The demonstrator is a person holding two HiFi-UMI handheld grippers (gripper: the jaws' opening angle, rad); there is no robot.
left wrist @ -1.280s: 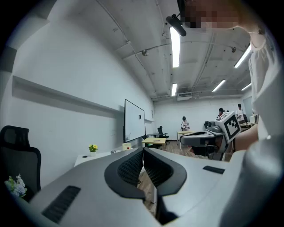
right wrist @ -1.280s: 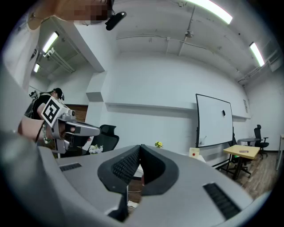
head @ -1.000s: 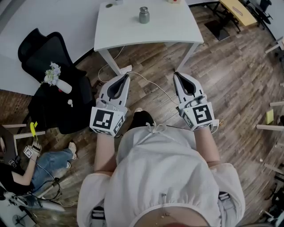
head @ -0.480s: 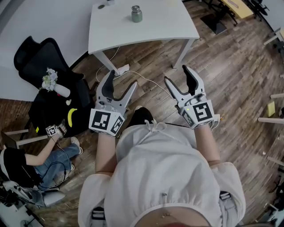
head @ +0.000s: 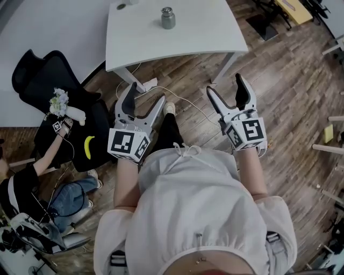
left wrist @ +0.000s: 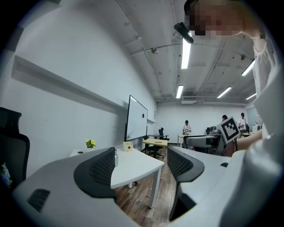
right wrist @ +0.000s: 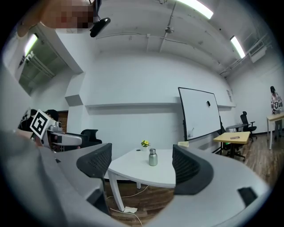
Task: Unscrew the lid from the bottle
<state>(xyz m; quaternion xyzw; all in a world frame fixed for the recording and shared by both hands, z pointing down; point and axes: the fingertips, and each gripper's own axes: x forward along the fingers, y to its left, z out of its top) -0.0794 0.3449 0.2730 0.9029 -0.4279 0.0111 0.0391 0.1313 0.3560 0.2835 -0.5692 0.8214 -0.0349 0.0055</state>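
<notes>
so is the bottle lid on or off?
On. The bottle stands upright on the table with its lid seated on top.

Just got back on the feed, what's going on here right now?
A person stands on the wooden floor, short of the white table, with tongs in each hand. The small silver metal bottle stands upright on the table with its lid on, untouched. The left tongs and right tongs have just been opening. Both are empty, jaws wide apart, pointed toward the table. No unscrewing has begun.
</notes>
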